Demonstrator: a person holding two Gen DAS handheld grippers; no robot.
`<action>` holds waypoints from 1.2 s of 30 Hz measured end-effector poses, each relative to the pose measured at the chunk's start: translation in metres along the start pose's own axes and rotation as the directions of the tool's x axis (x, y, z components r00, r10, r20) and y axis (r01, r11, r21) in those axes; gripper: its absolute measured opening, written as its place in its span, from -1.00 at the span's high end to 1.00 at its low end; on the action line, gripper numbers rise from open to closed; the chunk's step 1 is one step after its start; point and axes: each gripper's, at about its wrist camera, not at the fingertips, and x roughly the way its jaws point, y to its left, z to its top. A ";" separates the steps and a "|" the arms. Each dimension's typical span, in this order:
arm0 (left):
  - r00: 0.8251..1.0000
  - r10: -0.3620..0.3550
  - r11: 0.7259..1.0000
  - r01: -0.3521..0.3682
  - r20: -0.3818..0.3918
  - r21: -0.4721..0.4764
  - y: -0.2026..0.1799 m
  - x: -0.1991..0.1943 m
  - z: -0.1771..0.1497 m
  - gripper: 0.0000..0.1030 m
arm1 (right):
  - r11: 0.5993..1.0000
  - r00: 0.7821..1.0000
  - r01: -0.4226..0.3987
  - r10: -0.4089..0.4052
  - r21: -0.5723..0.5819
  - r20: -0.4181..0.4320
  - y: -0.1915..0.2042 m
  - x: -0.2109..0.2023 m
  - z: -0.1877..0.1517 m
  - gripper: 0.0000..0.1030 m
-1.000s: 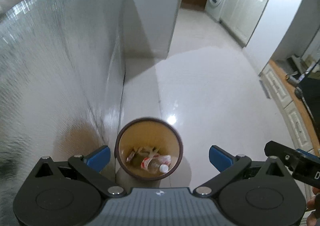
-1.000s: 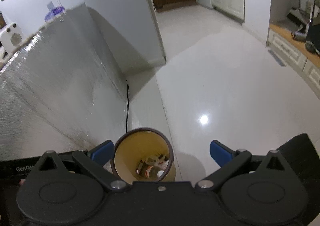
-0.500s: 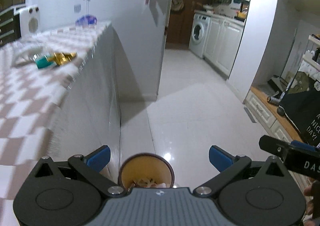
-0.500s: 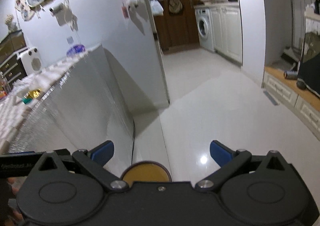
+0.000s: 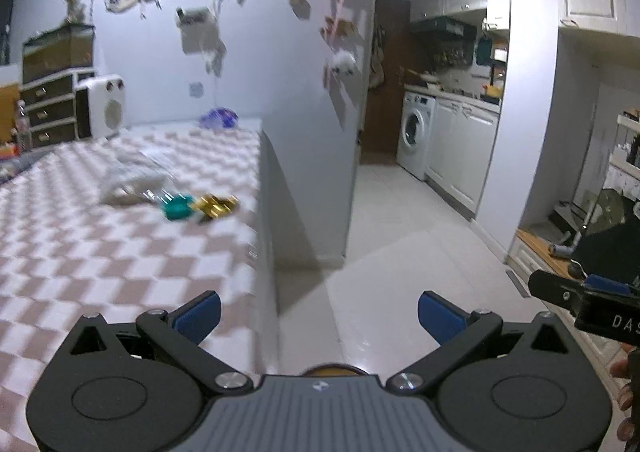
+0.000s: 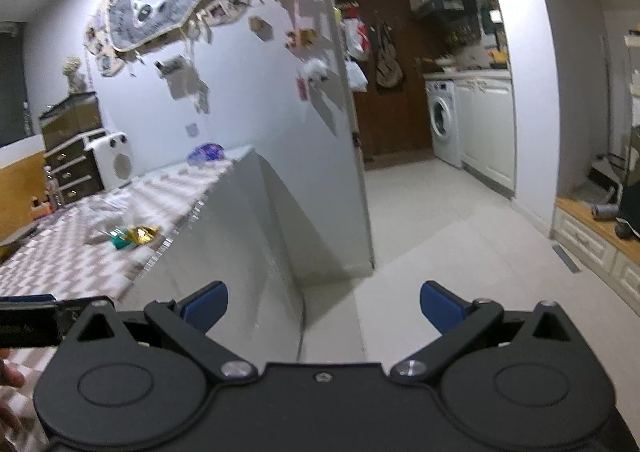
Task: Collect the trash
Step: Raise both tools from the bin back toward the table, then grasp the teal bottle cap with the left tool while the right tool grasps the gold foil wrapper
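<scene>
Both grippers empty, fingers spread wide: left gripper [image 5: 318, 310], right gripper [image 6: 324, 306]; nothing between the blue pads in either view.

Remaining trash sits on the bench with the pink-and-white checked cloth [image 5: 80, 252]: crumpled gold foil wrapper [image 5: 215, 206], small teal plastic piece [image 5: 176, 210] touching it on its 9 o'clock side, and a crumpled clear plastic bag [image 5: 132, 182] just behind at 10 o'clock; all motion-blurred, so exact shapes are uncertain. A purple crinkled wrapper [image 5: 218, 118] lies far back near the wall.

Key relation — from the left fingers the gold/teal cluster lies at about 11 o'clock, forward and left, near the bench's right edge; the foil's long axis looks roughly crosswise to the fingers. From the right wrist view the same foil [image 6: 141, 233] is at 10 o'clock and further off; left hand looks nearer, so I'd judge it takes the next pick.

Bin: only a brown rim sliver with a yellow inside [image 5: 334, 368] shows, at 6 o'clock under the left gripper body, on the glossy white tiled floor [image 5: 400, 252] beside the bench.

Handling guess: foil is thin and crushable, the bag is limp and slippery — pinch low, expect deformation.
</scene>
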 end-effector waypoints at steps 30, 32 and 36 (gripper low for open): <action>0.990 0.144 0.989 -0.144 -0.004 -0.024 0.194 0.120 0.131 -1.00 | 0.960 0.962 -0.272 0.273 -0.065 0.007 0.160 0.132 0.035 -1.00; 0.992 0.120 0.992 -0.121 -0.048 -0.022 0.195 0.145 0.127 -1.00 | 0.960 0.963 -0.270 0.271 -0.076 -0.005 0.167 0.151 0.036 -1.00; 0.989 0.073 0.996 -0.079 -0.127 -0.038 0.196 0.190 0.112 -1.00 | 0.953 0.959 -0.285 0.282 -0.108 -0.037 0.178 0.185 0.038 -1.00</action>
